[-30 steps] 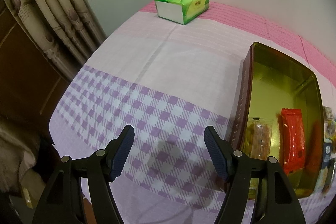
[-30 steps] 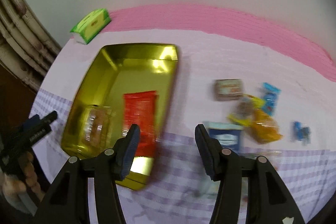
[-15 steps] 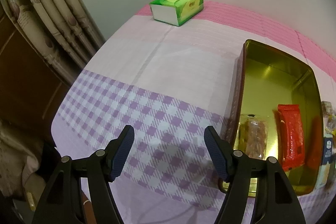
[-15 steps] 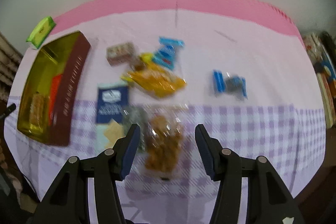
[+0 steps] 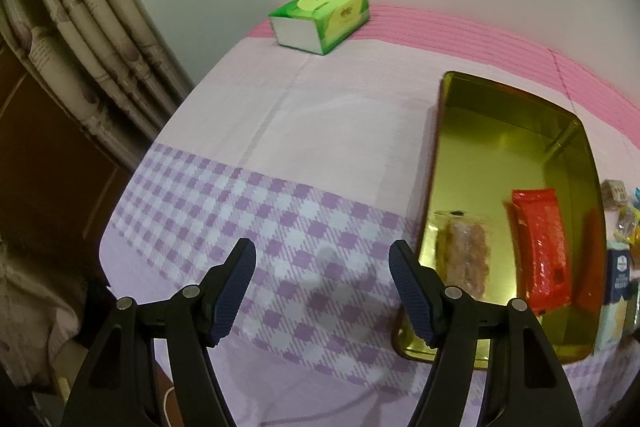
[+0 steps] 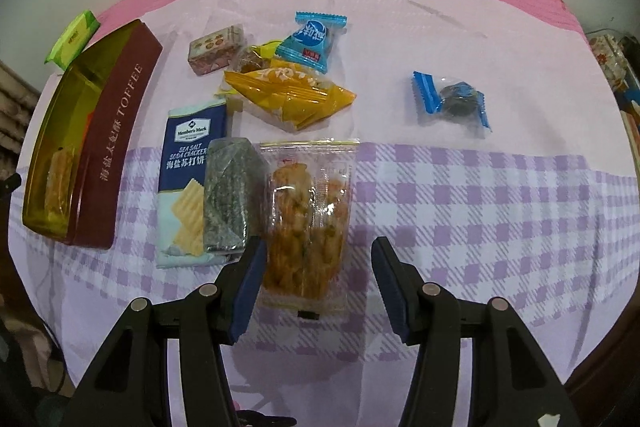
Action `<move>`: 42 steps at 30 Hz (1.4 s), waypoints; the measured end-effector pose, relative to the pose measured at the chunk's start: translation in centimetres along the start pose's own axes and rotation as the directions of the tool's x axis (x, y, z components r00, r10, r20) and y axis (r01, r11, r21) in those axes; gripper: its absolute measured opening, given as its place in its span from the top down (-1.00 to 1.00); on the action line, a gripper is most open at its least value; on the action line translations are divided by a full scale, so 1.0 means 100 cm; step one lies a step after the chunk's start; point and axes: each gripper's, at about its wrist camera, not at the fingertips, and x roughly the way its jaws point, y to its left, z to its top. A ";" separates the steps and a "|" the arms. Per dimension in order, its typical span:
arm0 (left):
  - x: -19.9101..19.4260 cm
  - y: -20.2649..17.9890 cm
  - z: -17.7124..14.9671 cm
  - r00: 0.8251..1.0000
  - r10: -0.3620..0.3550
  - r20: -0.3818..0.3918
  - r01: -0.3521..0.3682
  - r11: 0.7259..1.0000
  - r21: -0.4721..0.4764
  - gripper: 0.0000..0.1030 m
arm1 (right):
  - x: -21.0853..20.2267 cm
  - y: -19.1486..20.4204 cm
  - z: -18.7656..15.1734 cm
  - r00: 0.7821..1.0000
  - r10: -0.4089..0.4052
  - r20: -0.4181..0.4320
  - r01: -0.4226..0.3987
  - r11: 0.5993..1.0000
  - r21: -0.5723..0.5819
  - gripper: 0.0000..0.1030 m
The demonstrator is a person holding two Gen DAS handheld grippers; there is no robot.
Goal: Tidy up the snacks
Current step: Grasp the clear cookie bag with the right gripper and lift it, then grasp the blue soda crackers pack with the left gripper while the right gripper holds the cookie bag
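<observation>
Fingers, right: right gripper (image 6: pixel 318 273) spread wide, holding nothing; its left finger (image 6: pixel 250 277) sits at the edge of the clear bag (image 6: pixel 308 219), whether touching cannot be told; the right finger is apart from the bag.
Fingers, left: left gripper (image 5: pixel 322 285) released, empty, above bare checked cloth (image 5: pixel 240 211) just beside the tin (image 5: pixel 576 355).
Snacks: red pack (image 5: pixel 542 251) and one clear pack already in the tin; cracker pack (image 6: pixel 192 183), dark wrap (image 6: pixel 228 195), orange bag (image 6: pixel 292 95) and candies lie loose on the surface.
Risk, grasp: closing off-centre could pinch only film, so the bag may slip or swing.
Risk, neighbours: the dark wrap lies against the bag and could be dragged or caught.
Risk, contents: a hard squeeze would likely crush the brittle pieces.
</observation>
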 end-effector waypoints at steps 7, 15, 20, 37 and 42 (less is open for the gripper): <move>-0.020 -0.024 -0.007 0.999 -0.038 0.005 0.038 0.997 0.067 -0.35 | 0.011 -0.002 0.009 1.000 0.016 -0.003 -0.016 1.000 0.003 0.13; -0.042 -0.069 -0.013 0.993 -0.120 0.003 0.118 0.982 0.146 -0.35 | 0.017 -0.007 0.008 1.000 0.027 -0.005 -0.027 1.000 0.002 0.13; -0.053 -0.104 -0.014 0.983 -0.183 -0.012 0.181 0.962 0.204 -0.35 | 0.018 -0.013 0.007 0.998 0.065 -0.001 -0.065 0.998 0.015 0.14; -0.066 -0.204 -0.026 0.936 -0.306 -0.172 0.347 0.885 0.312 -0.35 | 0.019 -0.054 0.021 0.998 0.023 0.054 -0.025 0.999 0.025 0.24; -0.061 -0.230 -0.032 0.936 -0.283 -0.210 0.340 0.882 0.327 -0.35 | 0.018 -0.077 0.020 0.998 0.014 0.061 -0.018 0.998 0.061 0.24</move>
